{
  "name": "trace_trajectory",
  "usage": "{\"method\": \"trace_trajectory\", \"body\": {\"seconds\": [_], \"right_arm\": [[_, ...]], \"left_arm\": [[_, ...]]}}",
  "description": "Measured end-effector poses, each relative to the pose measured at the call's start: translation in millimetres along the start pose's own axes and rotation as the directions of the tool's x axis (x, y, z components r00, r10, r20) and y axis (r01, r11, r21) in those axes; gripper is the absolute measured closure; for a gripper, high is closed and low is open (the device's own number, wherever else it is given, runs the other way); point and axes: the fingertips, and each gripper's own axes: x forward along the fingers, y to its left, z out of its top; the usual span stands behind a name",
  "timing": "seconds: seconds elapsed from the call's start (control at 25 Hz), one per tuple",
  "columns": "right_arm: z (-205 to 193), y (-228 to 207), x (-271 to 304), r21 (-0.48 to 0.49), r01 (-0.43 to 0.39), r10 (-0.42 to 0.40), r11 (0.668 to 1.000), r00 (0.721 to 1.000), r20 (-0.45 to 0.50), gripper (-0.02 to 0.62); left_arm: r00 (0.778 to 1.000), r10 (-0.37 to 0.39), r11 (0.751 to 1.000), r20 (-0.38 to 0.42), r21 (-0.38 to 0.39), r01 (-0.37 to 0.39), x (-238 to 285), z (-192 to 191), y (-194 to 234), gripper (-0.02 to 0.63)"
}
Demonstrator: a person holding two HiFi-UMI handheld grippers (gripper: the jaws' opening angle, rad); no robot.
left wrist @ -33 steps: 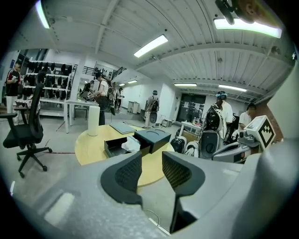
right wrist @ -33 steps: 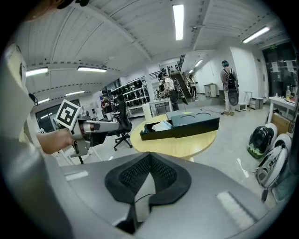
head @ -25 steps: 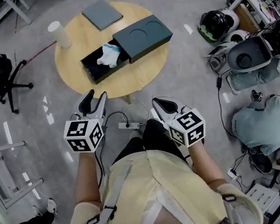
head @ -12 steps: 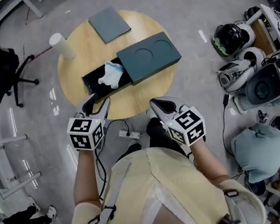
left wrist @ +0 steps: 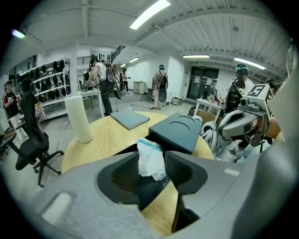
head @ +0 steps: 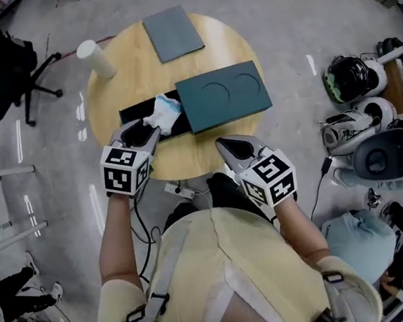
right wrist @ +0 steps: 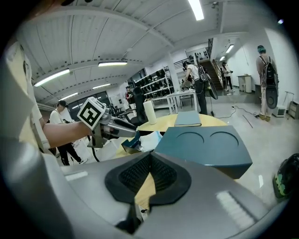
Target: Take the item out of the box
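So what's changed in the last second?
The left gripper has moved forward to the near end of the open black tray on the round wooden table, jaws apart, just short of the crumpled white cloth; nothing gripped. The right gripper has come up to the table's near edge, jaws together, empty. Cloth, dark green box sleeve, white cylinder and flat grey pad lie as before.
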Motion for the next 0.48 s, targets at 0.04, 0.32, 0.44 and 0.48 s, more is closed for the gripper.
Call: {"method": "trace_trajectory", "body": {"seconds": [0.04, 0.32, 0.44, 0.48], "right_arm": [[2, -4, 1, -0.007, -0.012, 0.011, 1.000, 1.000, -0.005, 0.589], [17, -15, 11, -0.076, -0.114, 0.112, 0.991, 0.993, -0.037, 0.589], [21, -17, 17, -0.100, -0.156, 0.150, 0.983, 0.987, -0.062, 0.589], [23, -18, 20, -0.105, -0.169, 0.163, 0.980, 0.984, -0.069, 0.589]], "left_arm": [[1.000, 0.004, 1.000, -0.010, -0.002, -0.004, 3, 1, 0, 0.420], [0.995, 0.025, 0.999, -0.095, 0.029, -0.023, 23, -3, 3, 0.420], [0.991, 0.032, 0.999, -0.131, 0.030, -0.028, 29, -5, 4, 0.420], [0.989, 0.039, 0.999, -0.143, 0.038, -0.033, 31, -6, 5, 0.420]]}}
